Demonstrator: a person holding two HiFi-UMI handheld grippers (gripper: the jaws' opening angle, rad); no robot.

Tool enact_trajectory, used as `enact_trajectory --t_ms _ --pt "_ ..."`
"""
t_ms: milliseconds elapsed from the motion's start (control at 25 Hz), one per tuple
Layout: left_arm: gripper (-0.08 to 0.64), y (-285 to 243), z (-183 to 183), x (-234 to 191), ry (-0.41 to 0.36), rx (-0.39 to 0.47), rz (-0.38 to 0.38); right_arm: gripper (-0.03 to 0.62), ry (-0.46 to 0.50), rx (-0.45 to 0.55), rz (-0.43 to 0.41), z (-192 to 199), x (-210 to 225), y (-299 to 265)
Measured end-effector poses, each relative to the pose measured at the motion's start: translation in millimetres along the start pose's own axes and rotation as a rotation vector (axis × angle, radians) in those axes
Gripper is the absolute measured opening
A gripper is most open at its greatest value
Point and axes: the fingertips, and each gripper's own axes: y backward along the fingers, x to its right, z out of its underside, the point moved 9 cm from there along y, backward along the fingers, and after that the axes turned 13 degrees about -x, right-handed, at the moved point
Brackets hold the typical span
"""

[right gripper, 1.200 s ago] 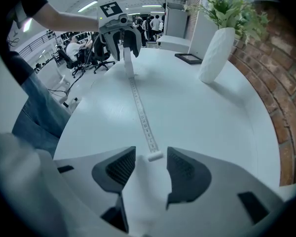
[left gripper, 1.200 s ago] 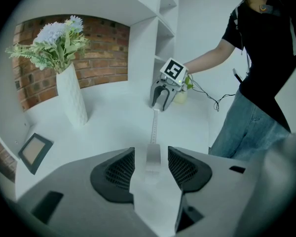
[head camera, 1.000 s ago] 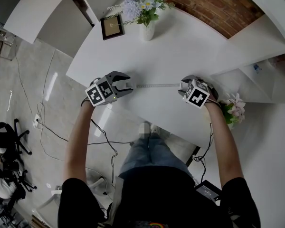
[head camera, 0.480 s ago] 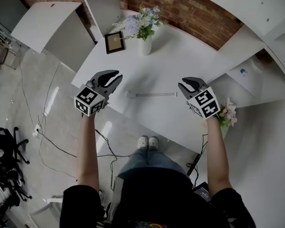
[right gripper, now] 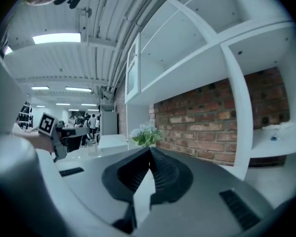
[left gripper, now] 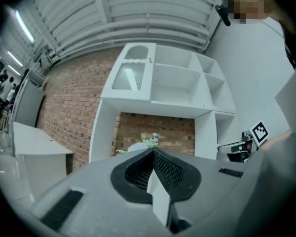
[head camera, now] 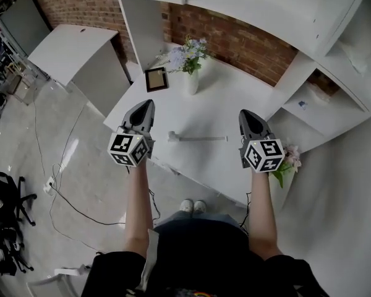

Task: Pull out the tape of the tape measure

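The tape measure (head camera: pixel 172 137) lies on the white table (head camera: pixel 235 98) with its tape (head camera: pixel 204 138) drawn out to the right. My left gripper (head camera: pixel 146 106) is raised well to the left of it, jaws shut and empty. My right gripper (head camera: pixel 245 116) is raised to the right of the tape's end, also shut with nothing held. In the left gripper view the gripper (left gripper: pixel 152 152) points at the shelving, tips closed together. In the right gripper view the gripper (right gripper: pixel 149 150) has its tips closed too. The tape measure shows in neither gripper view.
A vase of flowers (head camera: pixel 190 60) and a picture frame (head camera: pixel 156 78) stand at the table's back. White shelving (head camera: pixel 297 17) rises behind, on a brick wall (head camera: pixel 235 42). A pink flower plant (head camera: pixel 287 159) sits by the right gripper. Cables (head camera: pixel 68 197) trail on the floor.
Both grippers have let go, lifted away from the tape measure and closed. The tape measure stays on the table with its tape drawn out. The head view has tilted up.
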Motion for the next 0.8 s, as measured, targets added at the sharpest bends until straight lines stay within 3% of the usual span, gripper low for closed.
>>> enact_trajectory --t_ms 120,360,800 --pt "0.009 11 15 10 0.024 0.022 -0.042 -0.002 -0.017 0.042 0.033 4 -5 9" --pt "0.009 20 25 27 -0.006 0.004 -0.028 -0.003 -0.033 0.093 0.063 7 -14 23" --pt "0.009 18 23 40 -0.034 -0.003 0.007 -0.003 -0.008 0.078 0.077 11 -20 27"
